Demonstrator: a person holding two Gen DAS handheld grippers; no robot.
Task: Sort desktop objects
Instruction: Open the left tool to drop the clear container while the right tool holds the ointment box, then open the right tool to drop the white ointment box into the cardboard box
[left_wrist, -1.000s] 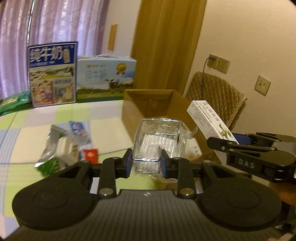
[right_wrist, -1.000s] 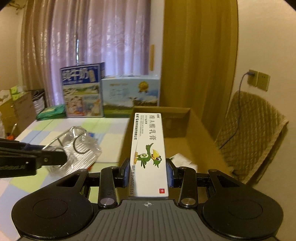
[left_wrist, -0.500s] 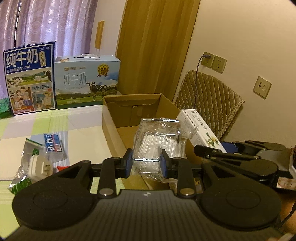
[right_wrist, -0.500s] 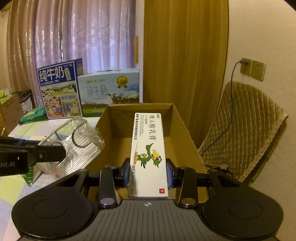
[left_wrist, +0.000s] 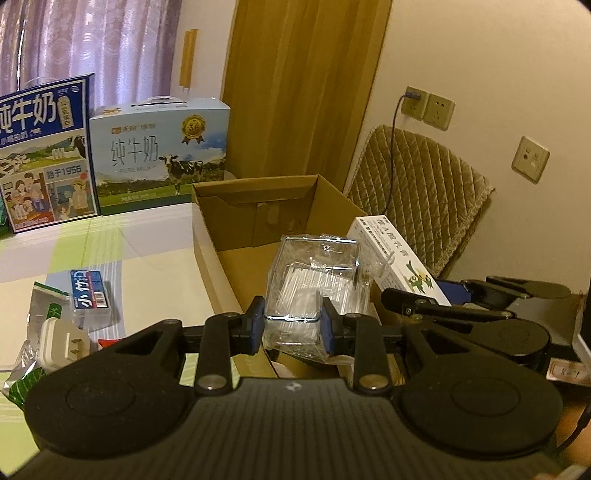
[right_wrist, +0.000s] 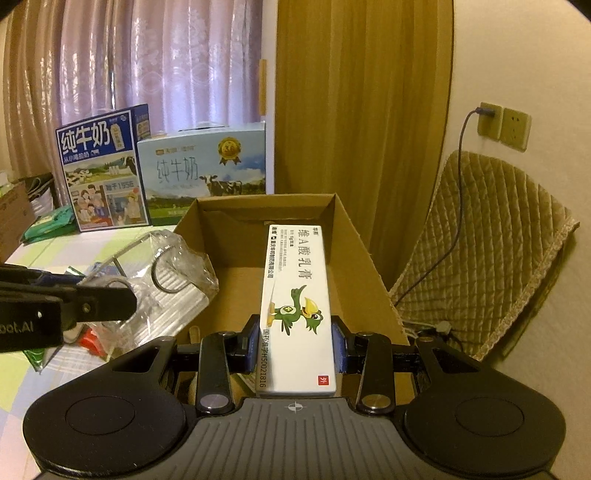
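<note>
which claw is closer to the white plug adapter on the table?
Left. The left claw hovers at the cardboard box's table-side wall, beside the adapter; the right claw is over the box's far side.

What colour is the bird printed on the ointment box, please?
Green, with a yellow beak, on the ointment box; right wrist view.

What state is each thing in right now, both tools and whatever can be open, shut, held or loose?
left tool: shut on clear plastic pack, over the box
right tool: shut on white ointment box, over the box
clear plastic pack: held, wrapper crinkled
white ointment box: held, closed
cardboard box: open
wall socket: plug in
white adapter: loose on the table
small blue box: loose on the table
</note>
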